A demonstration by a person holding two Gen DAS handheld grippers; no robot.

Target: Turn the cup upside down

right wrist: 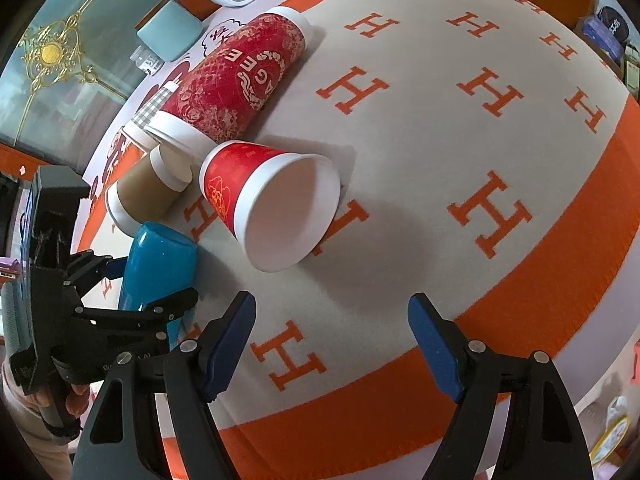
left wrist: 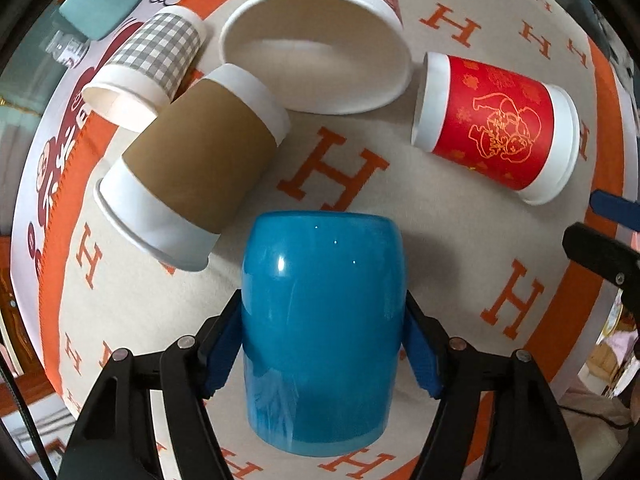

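A glossy blue cup [left wrist: 322, 328] lies between the fingers of my left gripper [left wrist: 324, 344], whose blue pads press both its sides; it is shut on the cup just over the cloth. The cup also shows in the right wrist view [right wrist: 158, 276], tilted, held by the left gripper [right wrist: 132, 292]. My right gripper [right wrist: 332, 340] is open and empty above the cloth, to the right of the blue cup. Its fingers show at the right edge of the left wrist view [left wrist: 600, 248].
Several paper cups lie on their sides on the orange-and-cream H-patterned cloth [left wrist: 516, 296]: a brown-sleeved one [left wrist: 196, 164], a grey checked one [left wrist: 148, 64], a large red one [left wrist: 320, 40] and a small red one [left wrist: 496, 128], also in the right wrist view [right wrist: 272, 200]. The cloth's orange border [right wrist: 520, 312] lies toward the near edge.
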